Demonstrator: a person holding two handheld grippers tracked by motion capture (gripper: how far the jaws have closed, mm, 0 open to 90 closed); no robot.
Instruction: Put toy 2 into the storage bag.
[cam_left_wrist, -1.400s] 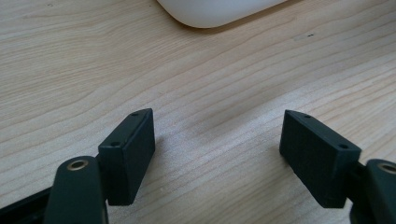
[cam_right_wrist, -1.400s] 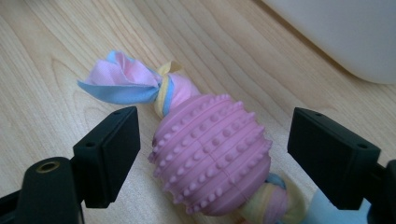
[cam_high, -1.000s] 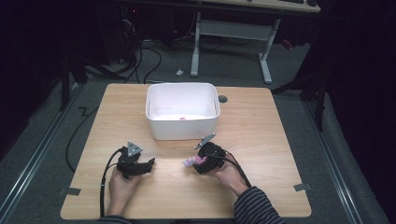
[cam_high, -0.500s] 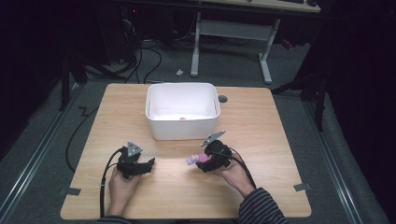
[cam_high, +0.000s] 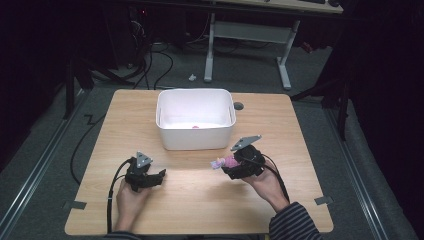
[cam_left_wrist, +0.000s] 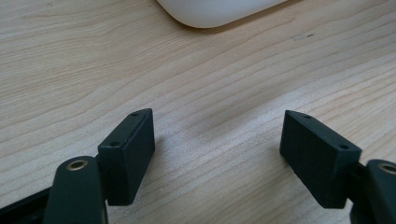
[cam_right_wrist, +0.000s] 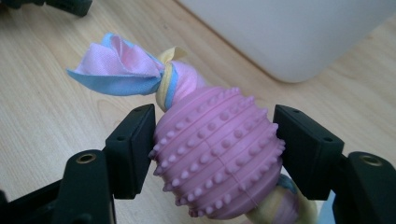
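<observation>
A pink studded rubber toy (cam_right_wrist: 217, 149) with knotted pink, blue and yellow cloth at its end (cam_right_wrist: 121, 67) is clamped between the pads of my right gripper (cam_right_wrist: 214, 149). In the high view the right gripper (cam_high: 231, 163) holds this toy (cam_high: 223, 162) above the table, just in front of the white bin (cam_high: 195, 142). A small pink item (cam_high: 195, 127) lies inside the bin. My left gripper (cam_left_wrist: 217, 154) rests low over bare wood with its jaws wide apart and nothing between them. The high view has the left gripper (cam_high: 157, 176) at the table's front left.
The wooden table (cam_high: 200, 200) has open surface between the two hands and along its front. The white bin's rounded corner (cam_left_wrist: 215, 11) is ahead of the left gripper, and its wall (cam_right_wrist: 299, 32) stands close beyond the held toy. A desk frame (cam_high: 250, 35) and cables lie on the floor beyond.
My right hand has lifted the toy off the table and carried it up and toward the bin's right front corner. The left hand has stayed where it was.
</observation>
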